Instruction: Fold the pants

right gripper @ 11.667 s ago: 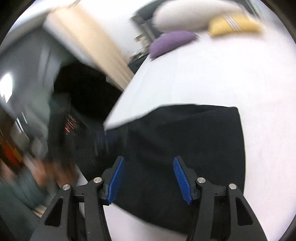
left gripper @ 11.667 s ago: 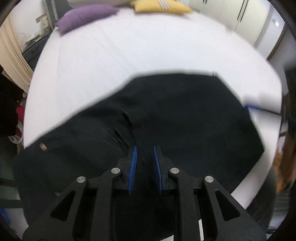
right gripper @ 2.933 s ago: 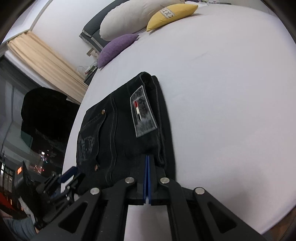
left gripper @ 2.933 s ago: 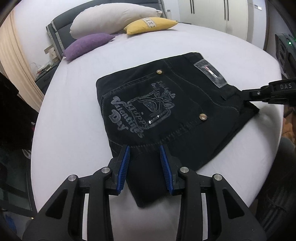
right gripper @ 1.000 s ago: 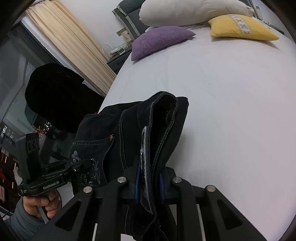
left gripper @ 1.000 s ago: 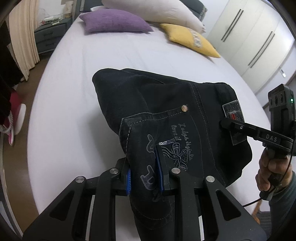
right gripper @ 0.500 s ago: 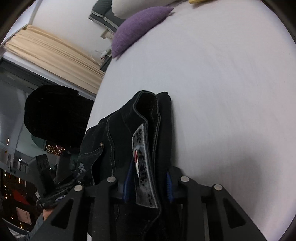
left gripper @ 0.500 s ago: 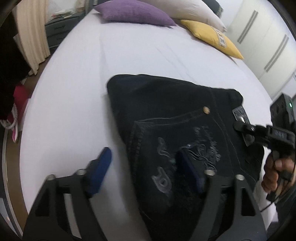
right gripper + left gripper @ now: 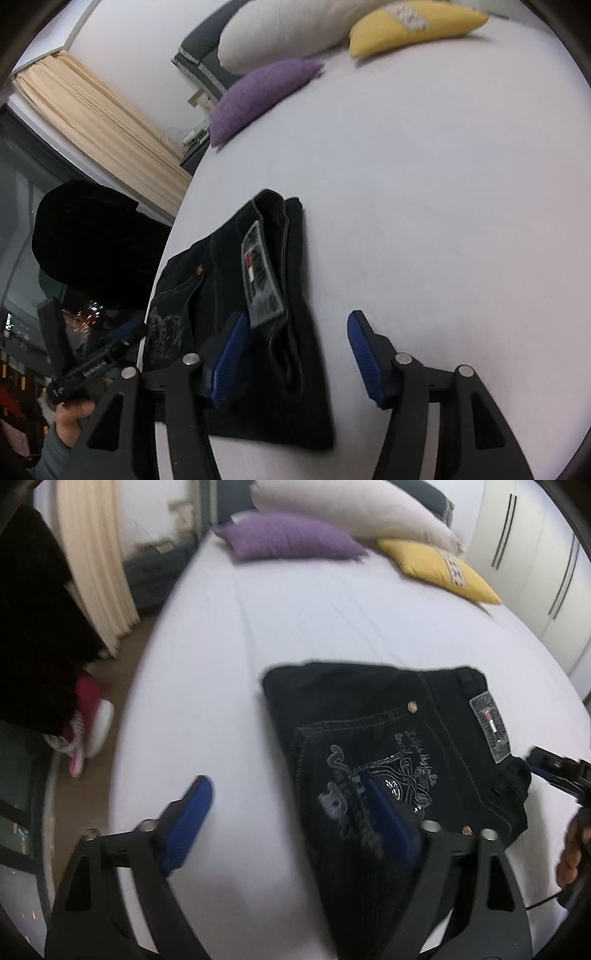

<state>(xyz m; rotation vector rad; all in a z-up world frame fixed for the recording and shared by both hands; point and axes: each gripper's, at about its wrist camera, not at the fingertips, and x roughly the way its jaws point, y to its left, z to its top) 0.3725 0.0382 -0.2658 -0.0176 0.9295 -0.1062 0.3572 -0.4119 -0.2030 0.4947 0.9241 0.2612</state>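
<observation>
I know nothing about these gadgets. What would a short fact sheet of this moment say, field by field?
surface: white bed
garment: black pants, folded into a compact bundle, lying flat
patch: grey label near the waistband
left gripper: open, holding nothing
right gripper: open, holding nothing
pillows: purple pillow, yellow pillow, white pillow at the head of the bed

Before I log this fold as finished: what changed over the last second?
Both grippers let go: the left gripper and right gripper, each shut on the black pants a second ago, now stand open. The lifted pants dropped flat onto the white bed, folded. The pillows stayed put.
</observation>
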